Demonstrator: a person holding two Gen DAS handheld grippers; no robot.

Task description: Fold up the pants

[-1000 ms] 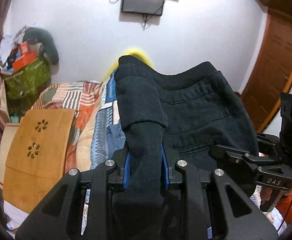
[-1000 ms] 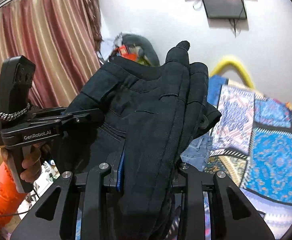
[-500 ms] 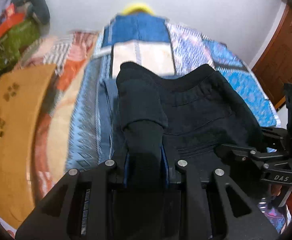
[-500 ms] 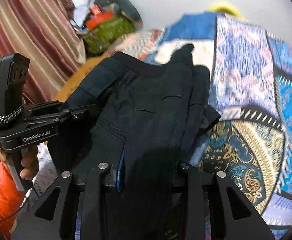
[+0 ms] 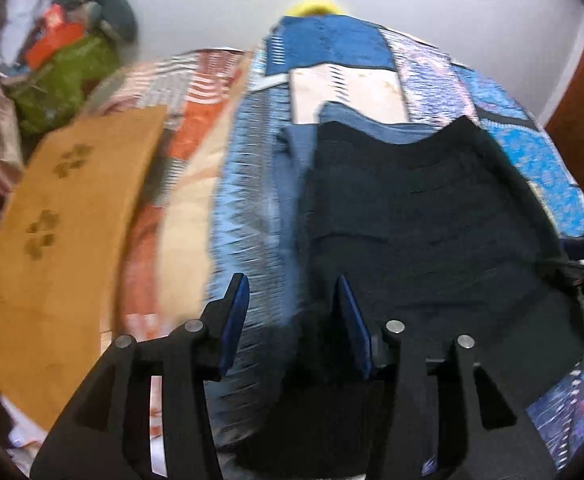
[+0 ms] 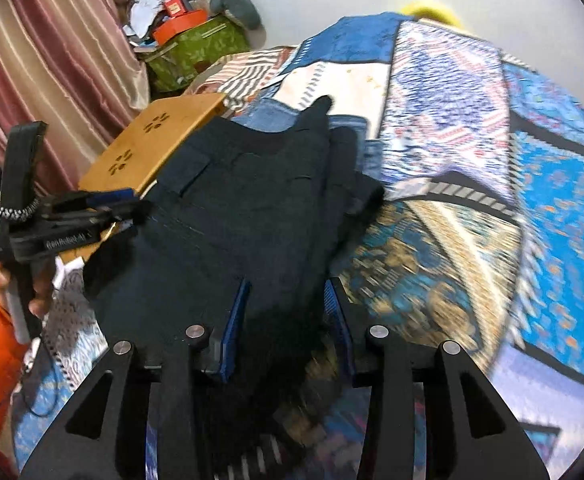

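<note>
Both grippers spread apart over dark pants on the bed

Two views show the folded dark pants (image 5: pixel 424 236) lying on the patterned quilt (image 6: pixel 452 184). Left gripper (image 5: pixel 292 320) stands wide, pants edge beside its right finger. Right gripper (image 6: pixel 285 320) is parted with cloth between its fingers, unpinched. Only the right view shows bare quilt rightward; wooden board (image 5: pixel 63 240) borders the left

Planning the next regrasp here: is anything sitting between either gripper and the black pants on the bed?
Nothing visible does. The black pants lie on the patterned bedspread. The left gripper has its jaws open at the pants' left edge; the right gripper is open with cloth between its jaws.
</note>
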